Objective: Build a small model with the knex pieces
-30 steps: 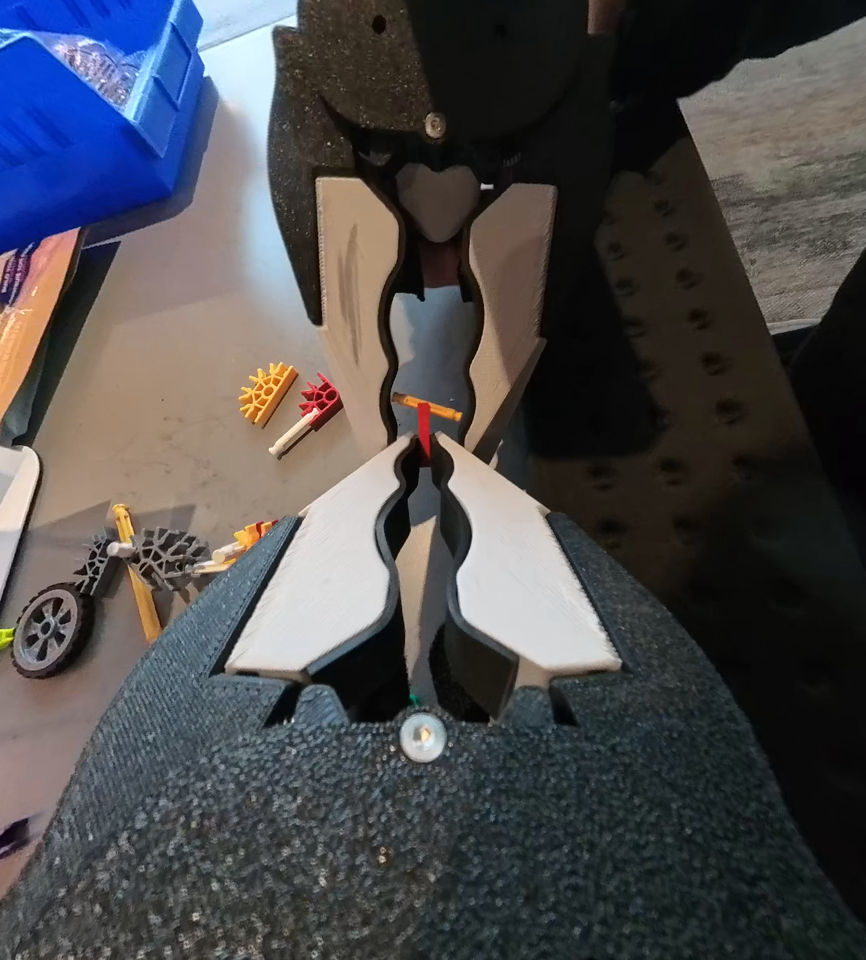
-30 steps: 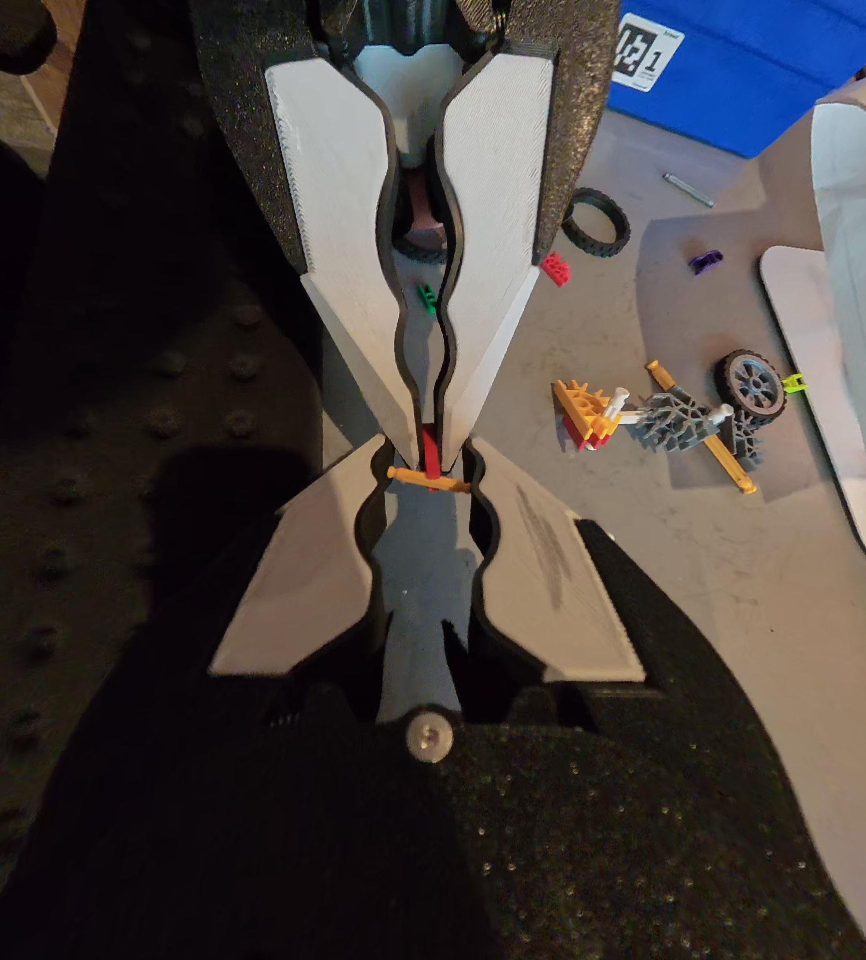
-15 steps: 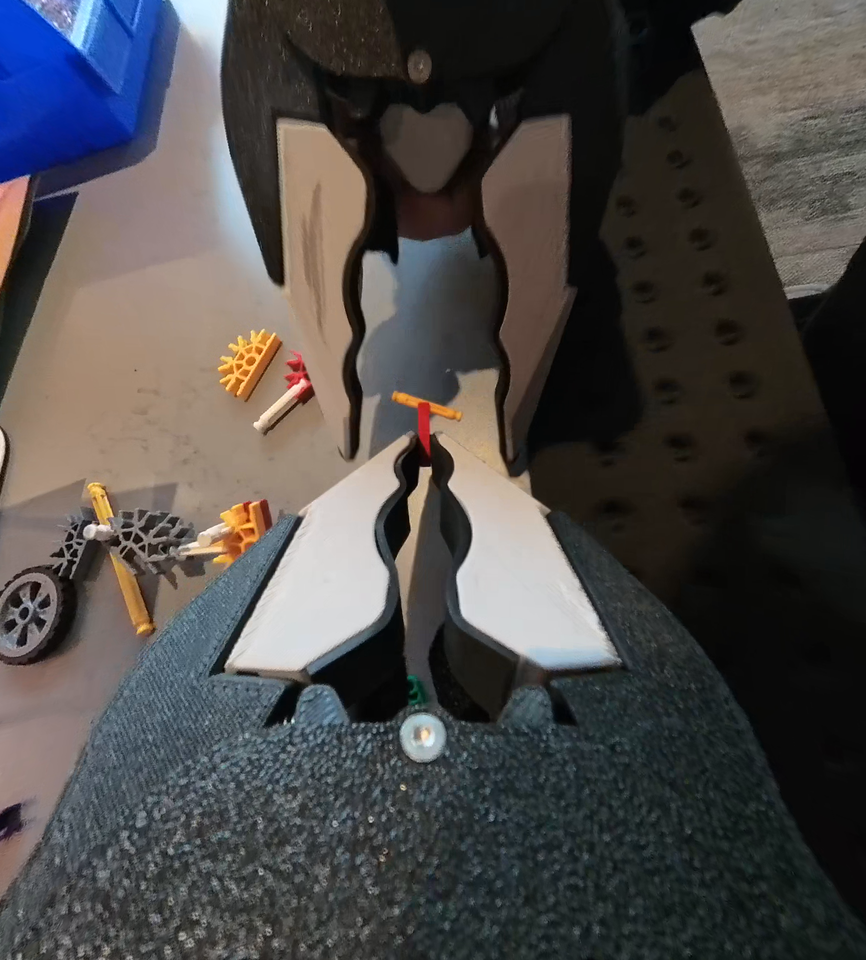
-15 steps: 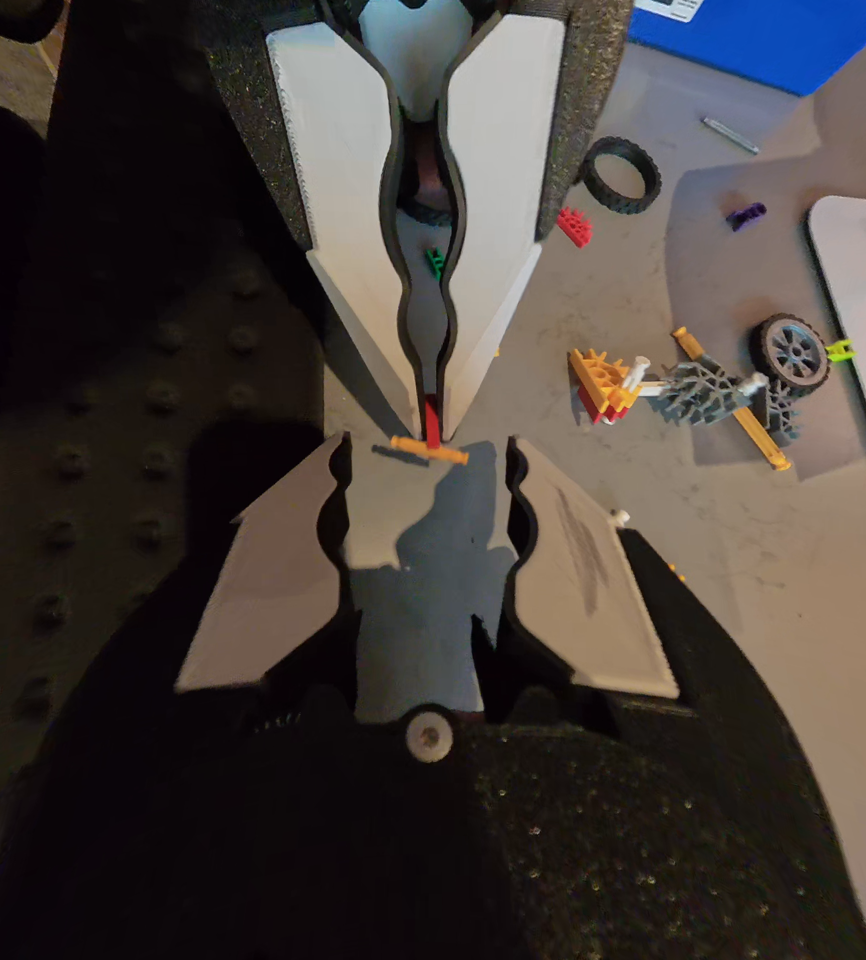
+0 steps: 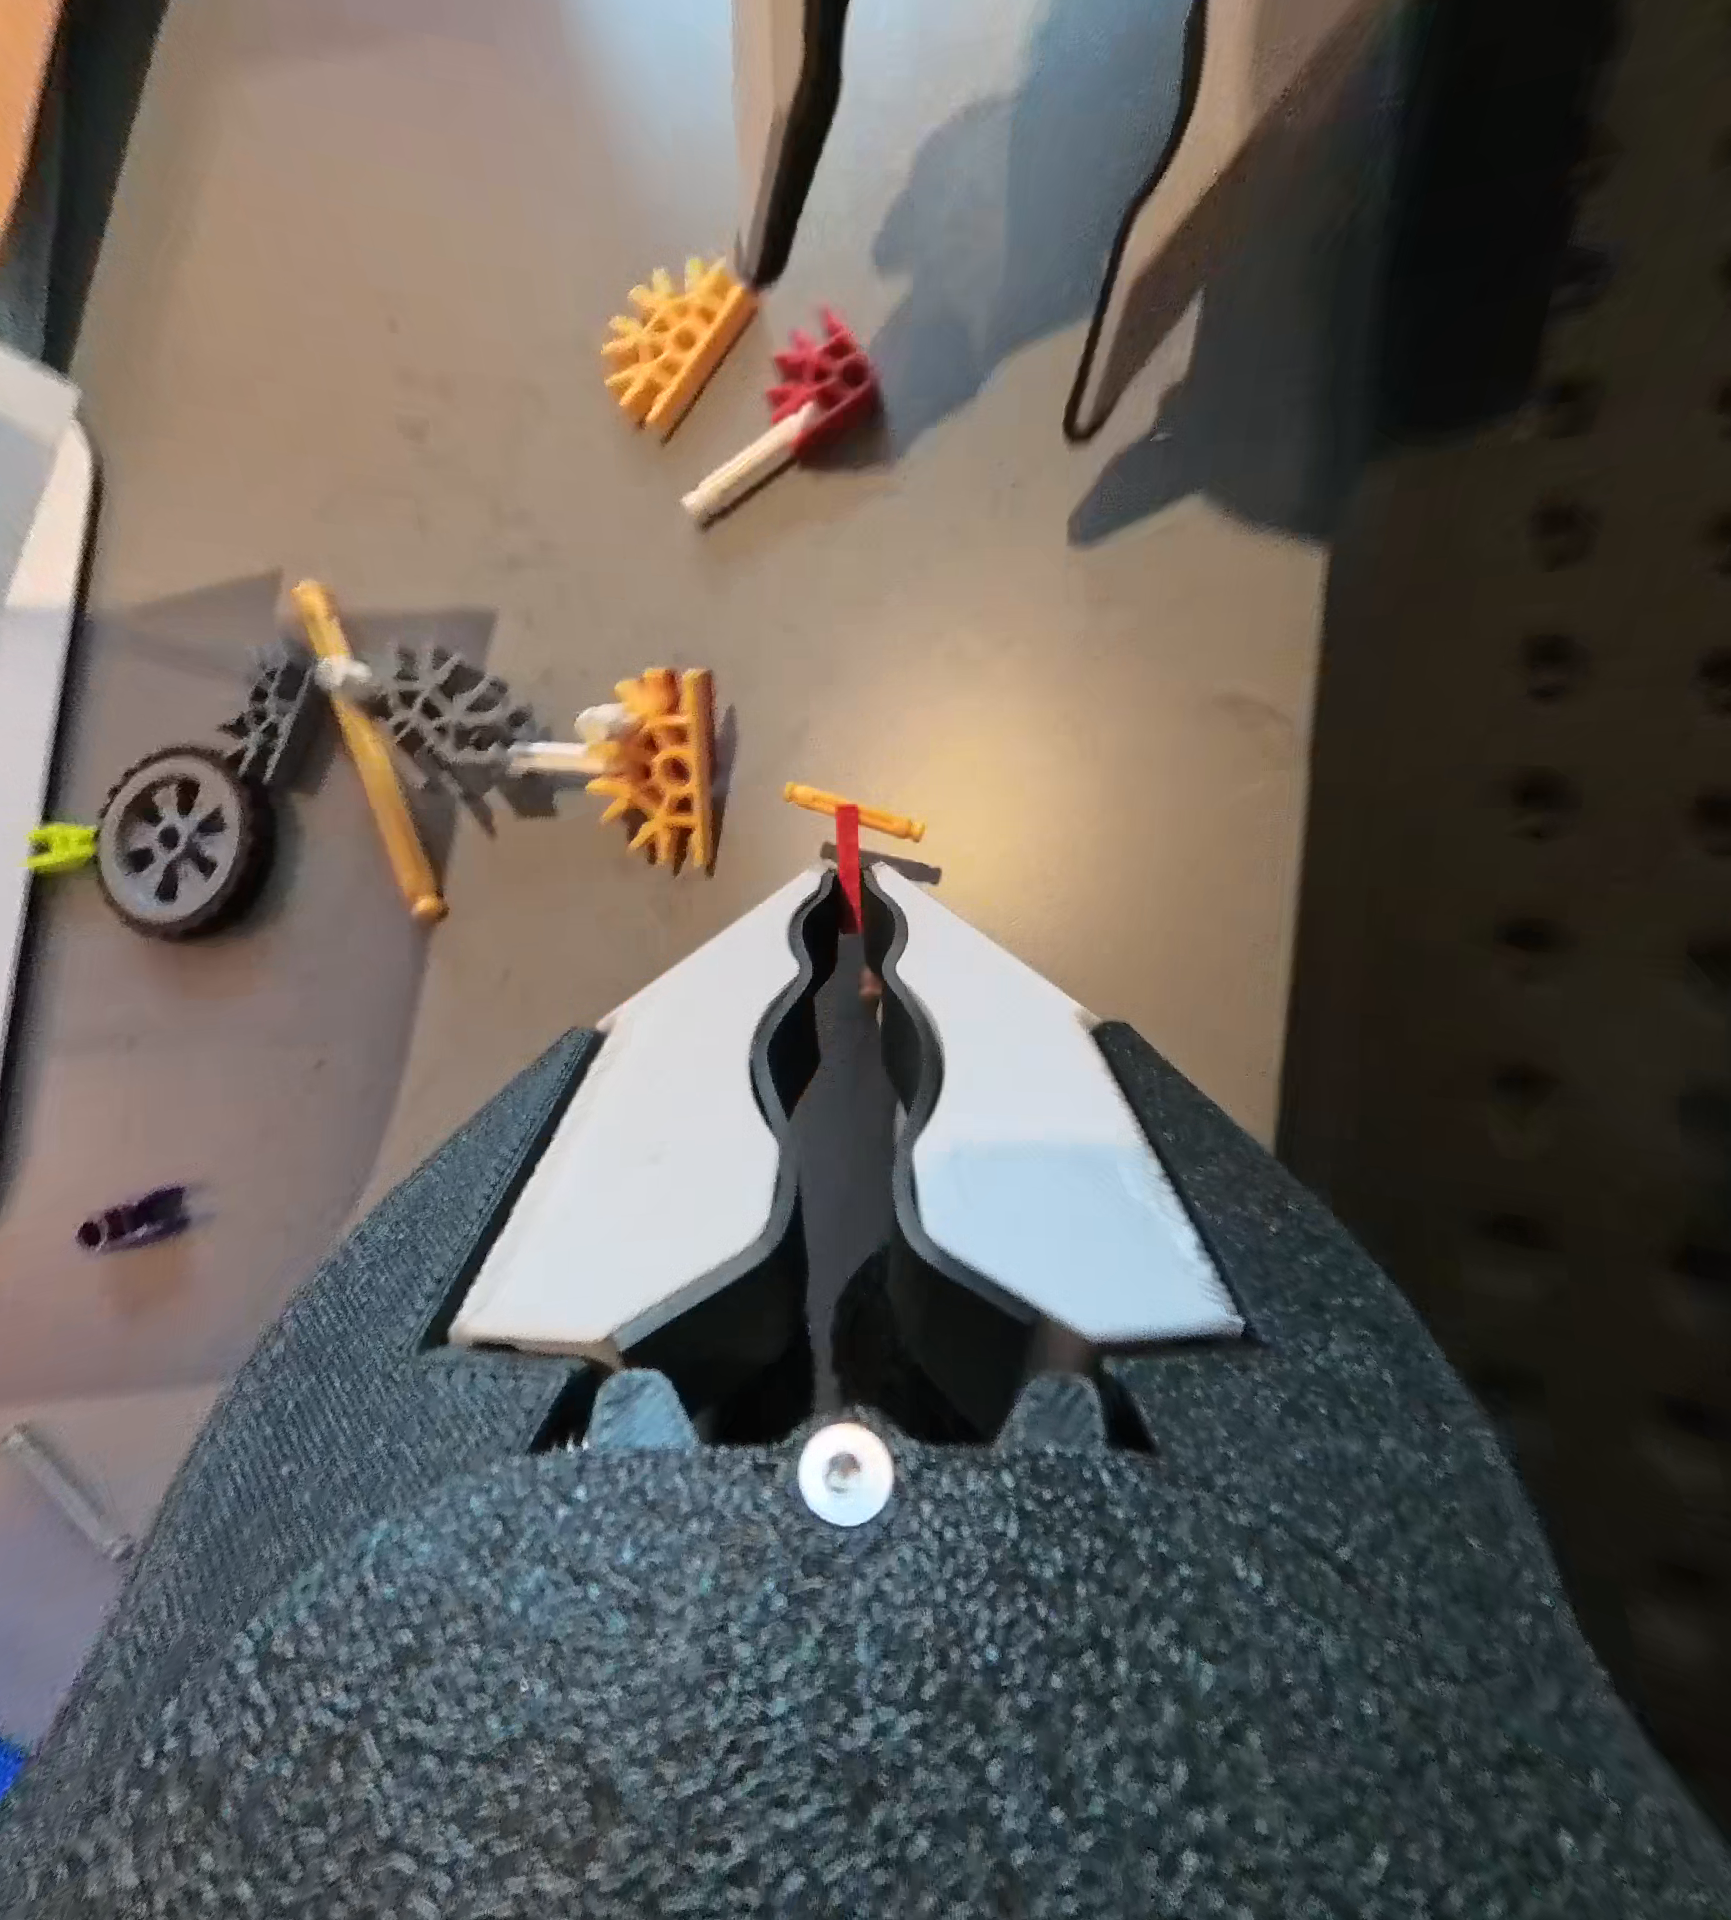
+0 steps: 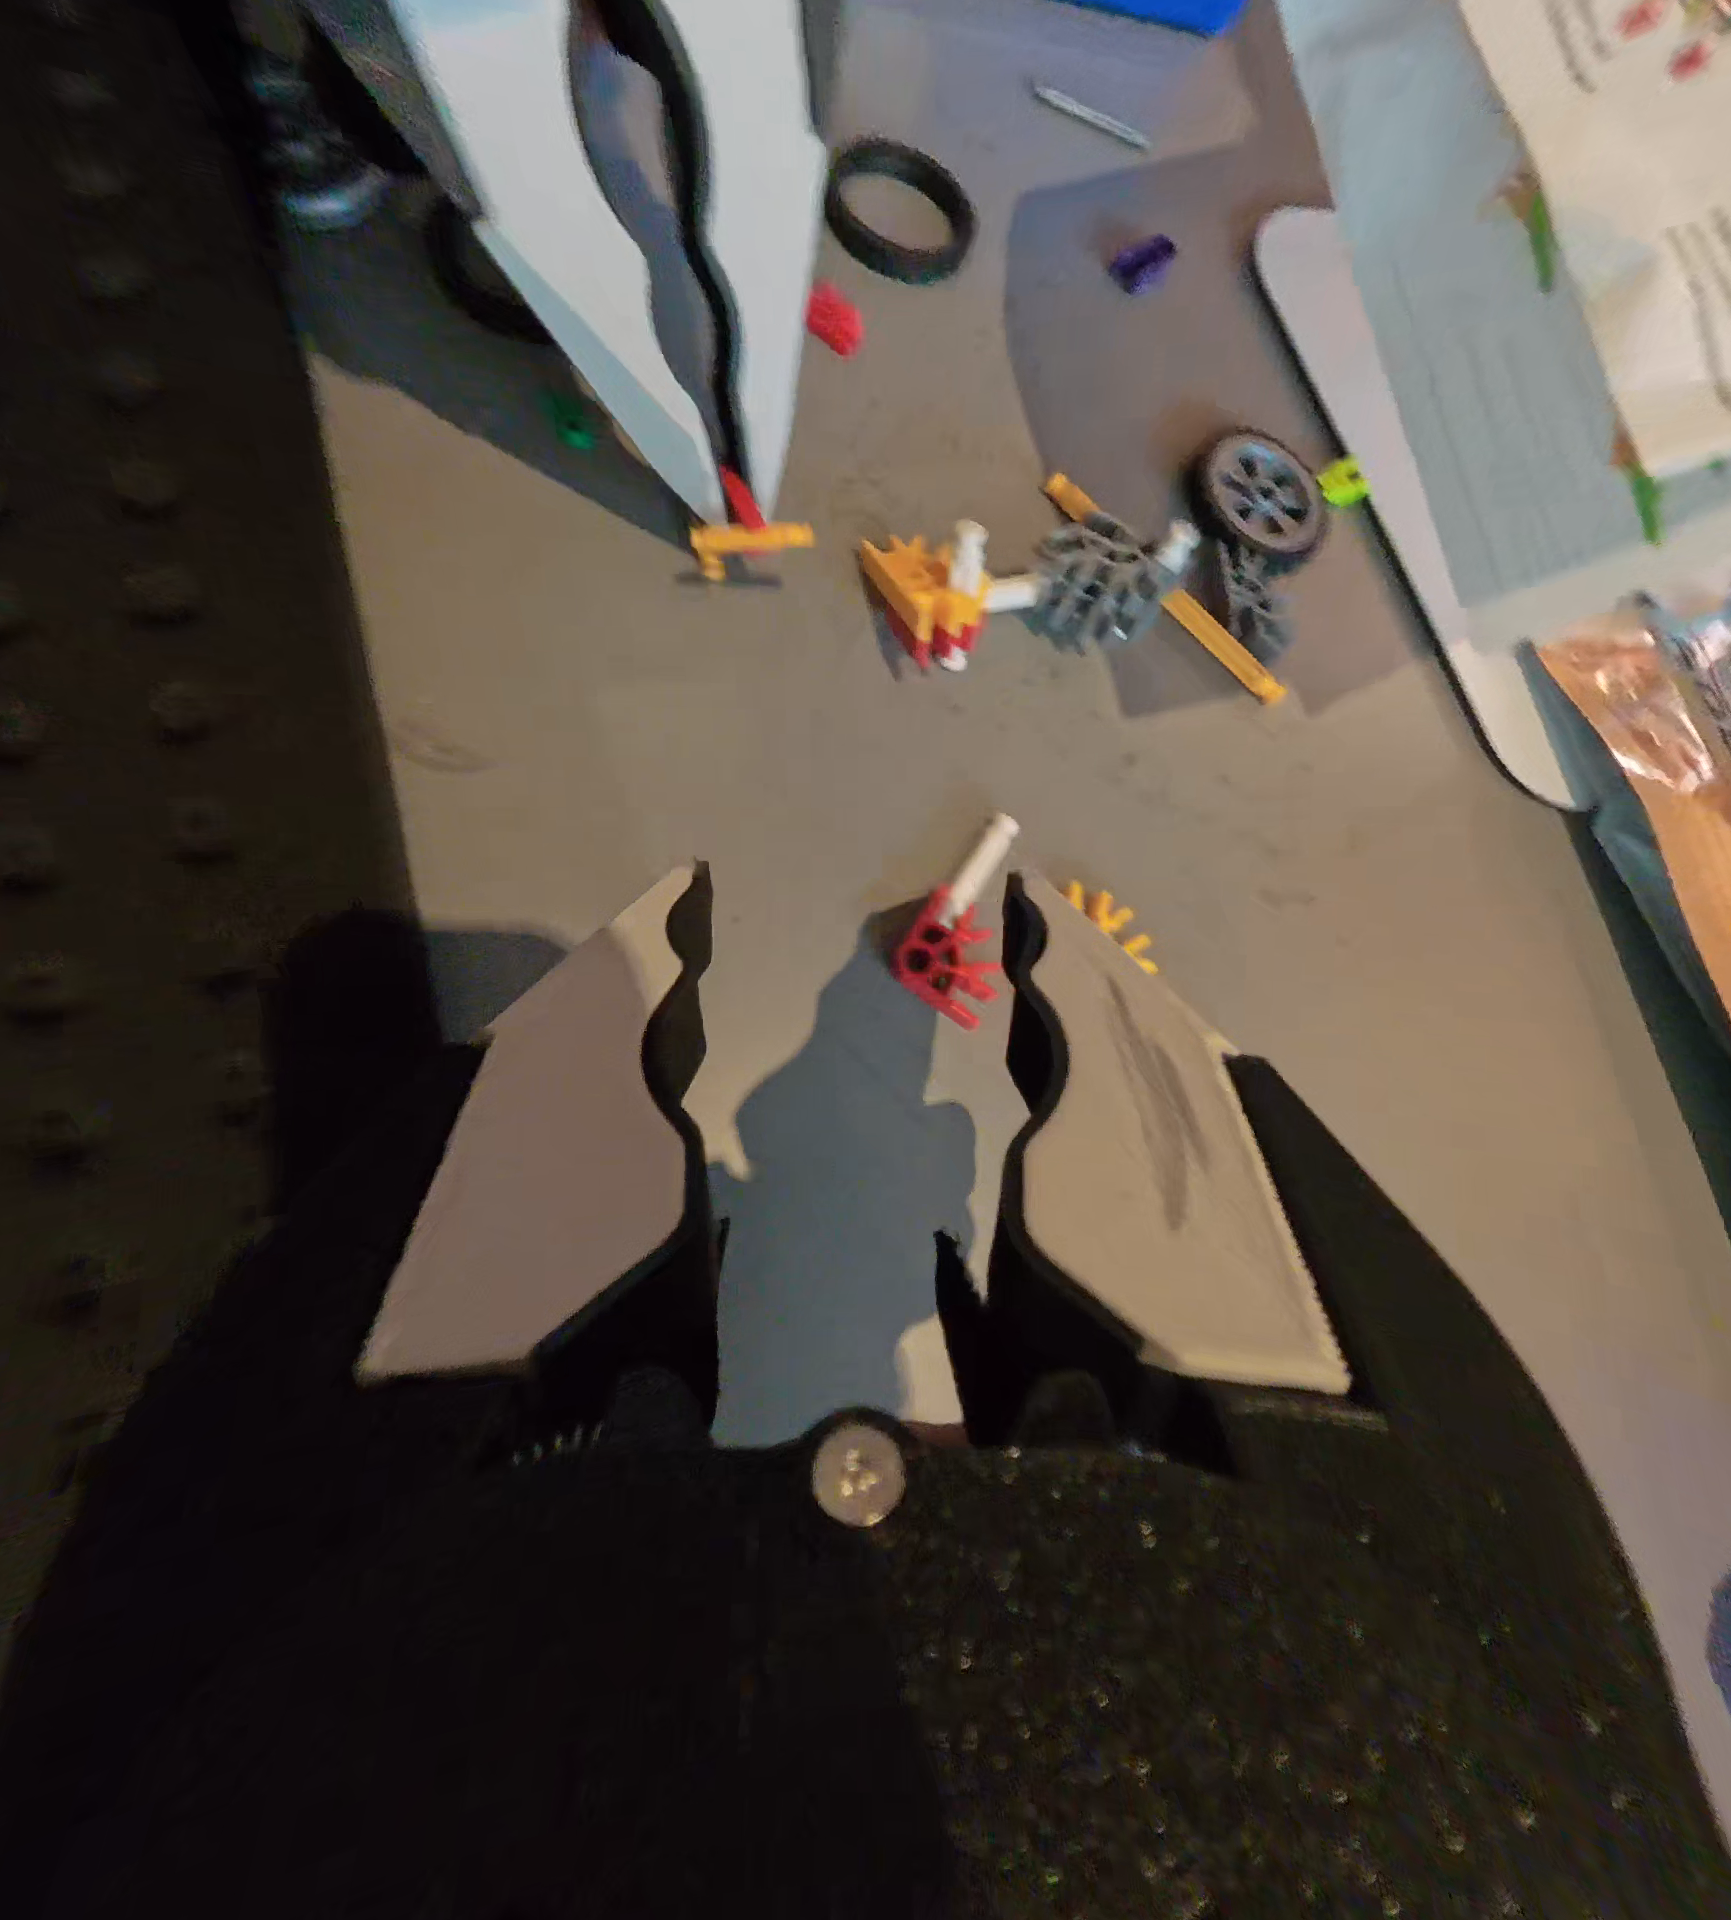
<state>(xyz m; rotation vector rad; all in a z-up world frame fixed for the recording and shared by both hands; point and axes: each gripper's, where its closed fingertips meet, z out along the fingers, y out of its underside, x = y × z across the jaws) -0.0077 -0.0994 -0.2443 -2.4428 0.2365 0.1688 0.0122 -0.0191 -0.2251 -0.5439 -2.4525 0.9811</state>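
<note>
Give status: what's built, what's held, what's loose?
Built: grey spoked wheel, grey connectors, yellow rod and orange fan connector joined. Held: left gripper shut on a red clip carrying a short orange rod. Right gripper open beside a red connector with white rod. Loose: black rubber tyre, purple clip.

Left tool [image 5: 845, 883]: light grey fingers, black wavy inner edge, speckled black body, pinching a red clip [image 5: 848, 868] with an orange rod [image 5: 853, 811] across it. Right tool [image 6: 856, 894]: grey fingers, one with dark smudge streaks, black body. Surface [image 5: 996, 675] plain grey-beige; black mat [image 5: 1567, 935] with a dotted bump pattern. Red connector [image 6: 939, 961] on a white rod [image 6: 980, 857]. Yellow-orange toothed connector [image 5: 674, 348]. Dark grey spoked wheel [image 5: 180, 842], lime clip [image 5: 56, 844], grey snowflake pieces [image 5: 456, 717]. Black tyre ring [image 6: 897, 213]. Purple piece [image 6: 1141, 260]. Small green piece [image 6: 570, 426].
</note>
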